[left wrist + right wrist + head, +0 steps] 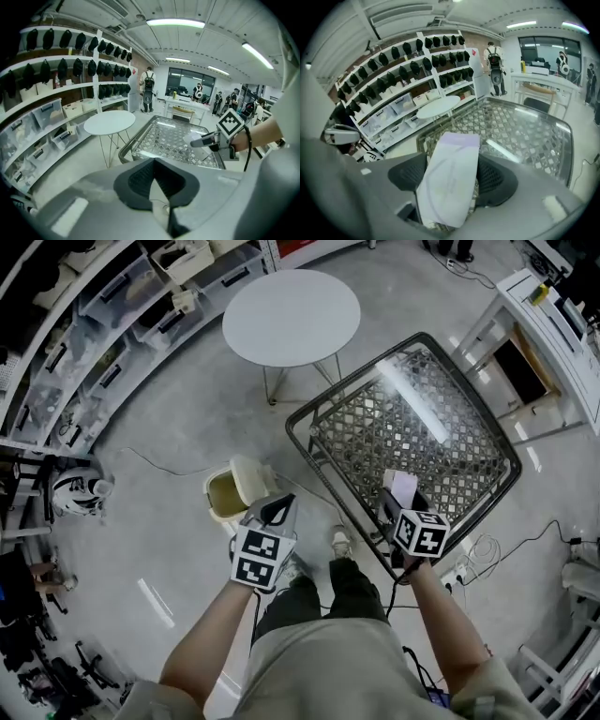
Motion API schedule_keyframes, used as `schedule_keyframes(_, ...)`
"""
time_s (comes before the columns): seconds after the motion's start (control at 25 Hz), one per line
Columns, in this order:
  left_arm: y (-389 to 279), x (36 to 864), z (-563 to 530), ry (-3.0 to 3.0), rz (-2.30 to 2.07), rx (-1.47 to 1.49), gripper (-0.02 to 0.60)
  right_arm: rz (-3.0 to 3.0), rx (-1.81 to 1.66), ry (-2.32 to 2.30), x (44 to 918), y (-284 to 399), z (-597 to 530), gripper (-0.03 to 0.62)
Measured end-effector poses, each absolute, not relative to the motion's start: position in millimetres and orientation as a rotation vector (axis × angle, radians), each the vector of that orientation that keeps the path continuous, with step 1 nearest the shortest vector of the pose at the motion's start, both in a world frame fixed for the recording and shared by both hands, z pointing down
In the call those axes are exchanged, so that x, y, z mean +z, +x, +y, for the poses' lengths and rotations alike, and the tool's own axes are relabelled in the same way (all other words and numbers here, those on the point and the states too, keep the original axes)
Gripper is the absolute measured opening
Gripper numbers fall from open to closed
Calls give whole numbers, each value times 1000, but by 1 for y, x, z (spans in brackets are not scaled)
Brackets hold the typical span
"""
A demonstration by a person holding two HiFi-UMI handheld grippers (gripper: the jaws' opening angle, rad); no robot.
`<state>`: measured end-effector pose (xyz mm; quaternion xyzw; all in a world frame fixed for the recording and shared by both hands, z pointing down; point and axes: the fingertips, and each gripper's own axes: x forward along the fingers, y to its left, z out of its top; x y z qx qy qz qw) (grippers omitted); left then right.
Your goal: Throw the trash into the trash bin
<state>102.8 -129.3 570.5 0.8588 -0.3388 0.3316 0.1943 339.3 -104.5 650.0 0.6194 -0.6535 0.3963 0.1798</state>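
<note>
Place: robotics or equipment lab, open-plan work hall.
Evidence:
- Wall shelving (70, 89), several tiers, its upper rows lined with identical dark rounded items (417, 47); what they are cannot be told.
- Clear storage bins (47, 112) on the lower tiers.
- White workbenches (553, 324) along one side.
- Round white table (291, 317) beside a lattice-patterned glass-topped table (412, 427).
- Bare grey floor (159, 521) with loose cables (506, 545).
- Ceiling strip lights (176, 22).
- Glazed partition (187, 82) at the far end, people standing (148, 89) near it.

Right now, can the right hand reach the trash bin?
Probably yes: the trash bin stands open on the floor left of the feet; only the left gripper hangs in the right gripper's path.
</note>
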Motion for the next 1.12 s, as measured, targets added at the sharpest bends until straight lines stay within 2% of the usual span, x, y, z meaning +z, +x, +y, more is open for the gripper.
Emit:
schedule_keyframes(0.32, 47, 464, -156, 2507, -1213, 701, 3, -2125, 840, 1681, 515, 282, -146, 325)
schedule_keyframes(0.56, 5, 397, -153, 2615, -1377, 672, 2, -2328, 701, 1583, 432, 218, -159, 325)
schedule_keyframes(0.8, -45, 341, -133, 2604, -1540, 573, 3, -2547, 700, 1489, 344, 167, -162, 325)
schedule_keyframes(1.12, -102, 299, -101, 2538, -1761, 508, 3, -2711, 404, 1324, 269, 112, -147, 325)
